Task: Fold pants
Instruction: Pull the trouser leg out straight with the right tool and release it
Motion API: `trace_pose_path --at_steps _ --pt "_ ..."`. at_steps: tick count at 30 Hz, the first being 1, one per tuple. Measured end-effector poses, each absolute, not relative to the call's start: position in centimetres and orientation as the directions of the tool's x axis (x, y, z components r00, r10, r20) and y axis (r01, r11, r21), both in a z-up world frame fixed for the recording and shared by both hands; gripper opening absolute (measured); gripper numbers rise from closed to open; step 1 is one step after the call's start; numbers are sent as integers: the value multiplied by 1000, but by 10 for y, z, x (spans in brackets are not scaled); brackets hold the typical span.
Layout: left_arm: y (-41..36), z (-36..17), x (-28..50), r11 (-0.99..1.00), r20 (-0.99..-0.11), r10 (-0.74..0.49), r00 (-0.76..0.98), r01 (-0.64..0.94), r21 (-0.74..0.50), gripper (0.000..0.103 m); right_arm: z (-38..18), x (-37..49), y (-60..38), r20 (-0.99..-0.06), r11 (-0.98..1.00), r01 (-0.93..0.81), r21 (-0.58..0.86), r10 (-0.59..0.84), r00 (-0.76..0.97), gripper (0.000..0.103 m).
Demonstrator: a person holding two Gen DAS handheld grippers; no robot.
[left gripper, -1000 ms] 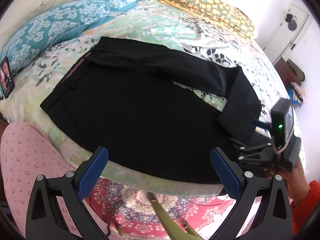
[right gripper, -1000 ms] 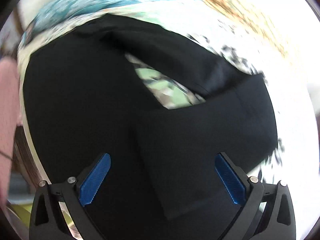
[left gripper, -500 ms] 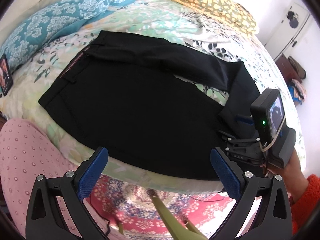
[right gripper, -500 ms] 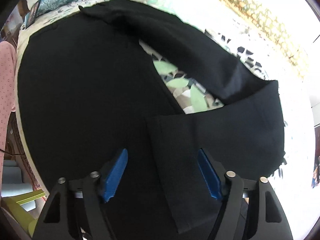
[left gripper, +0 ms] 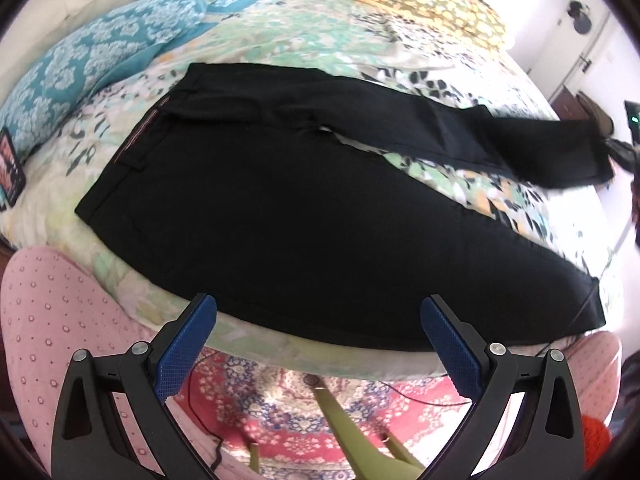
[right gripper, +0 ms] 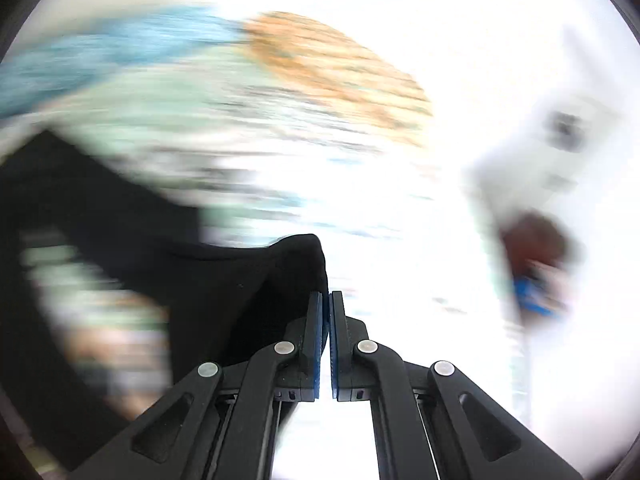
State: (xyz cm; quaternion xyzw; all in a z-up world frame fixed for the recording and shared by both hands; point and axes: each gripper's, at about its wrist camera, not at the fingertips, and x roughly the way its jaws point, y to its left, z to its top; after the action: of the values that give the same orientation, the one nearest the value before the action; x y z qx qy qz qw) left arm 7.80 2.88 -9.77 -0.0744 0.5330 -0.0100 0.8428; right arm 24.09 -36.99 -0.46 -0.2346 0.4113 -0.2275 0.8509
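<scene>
Black pants (left gripper: 304,208) lie spread across the bed (left gripper: 280,32). The right gripper (right gripper: 325,320), fingers just clamped on the far leg's hem, straightens it toward three o'clock; the left gripper (left gripper: 316,344) hovers wide open, empty.

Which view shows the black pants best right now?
The left wrist view: the black pants lie nearly whole and sharp across the floral bedsheet. The right wrist view is motion-blurred, showing only a fold of fabric beside the shut right hand-held gripper.

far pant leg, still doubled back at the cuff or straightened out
Straightened: the far leg now runs full length across the bed, its cuff pinched in the shut right gripper.
</scene>
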Motion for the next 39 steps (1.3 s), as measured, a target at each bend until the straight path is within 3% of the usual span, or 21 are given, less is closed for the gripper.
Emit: trace_pose_path --at_steps 2,3,4,5,6,12,17,20,25,33,39 --pt "21 -95 78 992 -894 -97 437 -35 -125 102 -2 233 -451 -635 764 396 -509 -644 426 15" --pt "17 -93 77 993 -892 -94 443 -19 -115 102 -2 221 -473 -649 755 468 -459 -644 404 26" --pt "13 -92 76 995 -890 -89 447 -7 -103 102 -2 206 -485 -649 750 521 -407 -639 413 61" --pt "10 -91 75 996 -889 -83 450 4 -91 102 -4 190 -490 -638 748 561 -355 -633 439 89" --pt "6 -91 75 997 -889 -80 451 16 -81 102 -8 171 -490 -622 749 589 -305 -625 473 99" --pt "-4 -104 87 998 -920 -62 388 37 -52 102 -75 113 -473 -732 831 544 -118 -443 518 99" --pt "-1 -109 88 998 -927 -62 370 15 -61 102 -113 73 -433 -744 866 500 32 -313 591 99" --pt "-3 -112 88 998 -931 -64 360 11 -64 102 -98 63 -412 -696 882 464 83 -282 661 99" --pt "-8 -111 87 997 -929 -73 364 38 -63 102 -61 60 -372 -609 926 376 23 -286 740 99" --pt "-2 -112 87 996 -928 -91 361 23 -88 102 -53 48 -317 -627 942 274 194 -95 773 99" --pt "-6 -111 83 995 -926 -100 363 53 -86 102 -78 46 -282 -662 957 212 200 -28 749 99"
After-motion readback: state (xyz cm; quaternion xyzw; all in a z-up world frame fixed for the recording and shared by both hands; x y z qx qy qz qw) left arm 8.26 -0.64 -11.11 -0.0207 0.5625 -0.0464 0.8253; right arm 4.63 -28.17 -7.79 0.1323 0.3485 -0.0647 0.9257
